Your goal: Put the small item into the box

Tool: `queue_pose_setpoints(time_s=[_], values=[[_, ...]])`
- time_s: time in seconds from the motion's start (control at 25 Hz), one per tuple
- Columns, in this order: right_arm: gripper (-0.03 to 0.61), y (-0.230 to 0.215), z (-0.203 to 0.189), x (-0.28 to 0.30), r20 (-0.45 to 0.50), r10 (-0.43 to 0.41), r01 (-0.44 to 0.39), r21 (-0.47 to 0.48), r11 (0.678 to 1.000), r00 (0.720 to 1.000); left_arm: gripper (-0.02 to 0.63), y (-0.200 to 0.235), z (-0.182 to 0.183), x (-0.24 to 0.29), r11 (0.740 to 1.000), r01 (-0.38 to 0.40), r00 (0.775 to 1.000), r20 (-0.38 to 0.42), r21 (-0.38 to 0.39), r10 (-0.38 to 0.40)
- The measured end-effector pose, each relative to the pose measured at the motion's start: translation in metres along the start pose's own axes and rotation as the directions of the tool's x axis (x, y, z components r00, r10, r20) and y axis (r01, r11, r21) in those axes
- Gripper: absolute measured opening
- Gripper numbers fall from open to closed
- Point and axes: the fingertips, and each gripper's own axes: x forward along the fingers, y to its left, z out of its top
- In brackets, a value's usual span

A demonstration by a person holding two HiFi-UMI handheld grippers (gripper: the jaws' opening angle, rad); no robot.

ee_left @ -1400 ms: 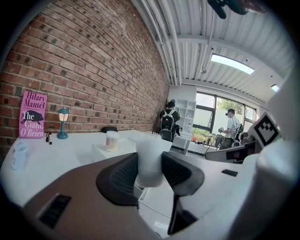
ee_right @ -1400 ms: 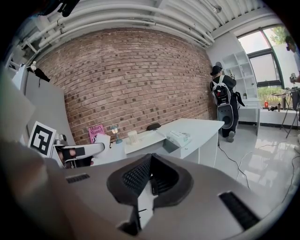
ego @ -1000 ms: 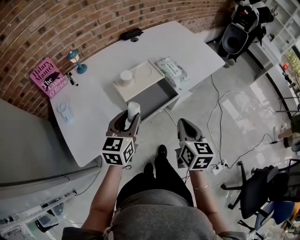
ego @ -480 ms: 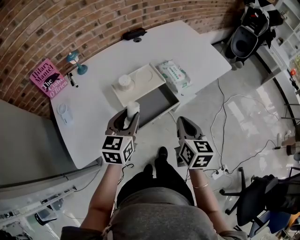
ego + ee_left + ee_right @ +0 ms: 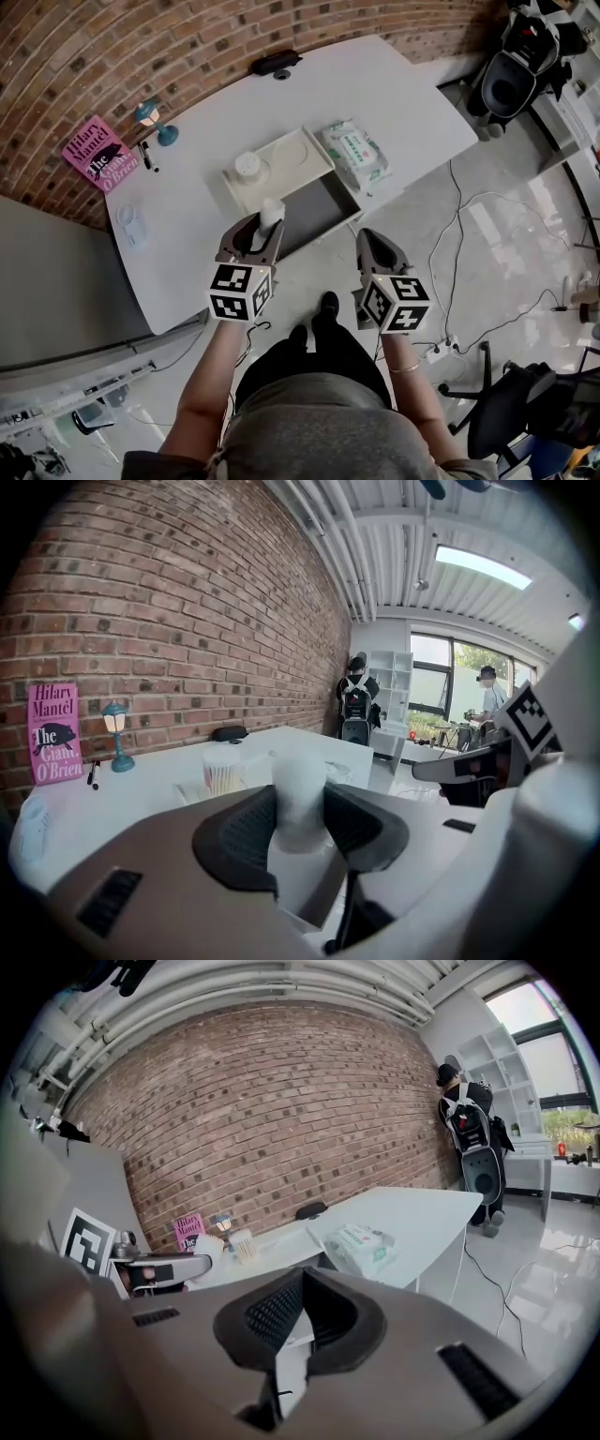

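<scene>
Left gripper (image 5: 298, 829) pinches a small white cylindrical container (image 5: 300, 785) upright between its dark ribbed pads, which press on the container's two sides while its top stands above the jaw tips. In the head view the same left gripper (image 5: 260, 234) is held out in front of the person, and the small white container (image 5: 272, 212) shows against the near left corner of the open box (image 5: 317, 204); whether it is already over the opening cannot be told.

The box has a grey inside and sits at the near edge of the white table (image 5: 375, 94), with its white lid part (image 5: 291, 155) lying behind it. A round jar of cotton swabs (image 5: 247, 167) stands on that lid part. Just to the right of the box lies a pack of wet wipes (image 5: 356, 155).

The right gripper (image 5: 302, 1309) has its jaws pressed together with nothing between them. It is held off the table's near edge, beside the left one.

At the far left of the table lie a pink book (image 5: 98, 155), a small blue lamp (image 5: 150, 117) and a pen (image 5: 148, 157).
</scene>
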Motion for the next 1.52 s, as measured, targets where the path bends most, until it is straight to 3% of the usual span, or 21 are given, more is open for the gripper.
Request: queue_pose_setpoints(time_s=[0.32, 0.6, 1.12, 1.52], values=[[0.006, -0.017, 0.003, 0.007, -0.007, 0.001, -0.001, 0.017, 1.000, 1.000, 0.169, -0.011, -0.007, 0.033, 0.993, 0.028, 0.995, -0.103, 0.115, -0.016], [0.006, -0.031, -0.001, 0.009, -0.020, -0.008, 0.009, 0.047, 0.999, 1.000, 0.169, -0.022, -0.026, 0.062, 0.981, 0.079, 0.973, -0.228, 0.177, -0.037], [0.006, -0.061, -0.006, 0.000, -0.022, -0.062, 0.064, 0.094, 0.994, 0.998, 0.169, -0.037, -0.056, 0.100, 0.938, 0.203, 0.888, -0.457, 0.282, -0.055], [0.006, -0.075, -0.010, -0.006, -0.024, -0.093, 0.095, 0.121, 0.988, 0.995, 0.169, -0.041, -0.071, 0.123, 0.906, 0.267, 0.839, -0.541, 0.328, -0.052]])
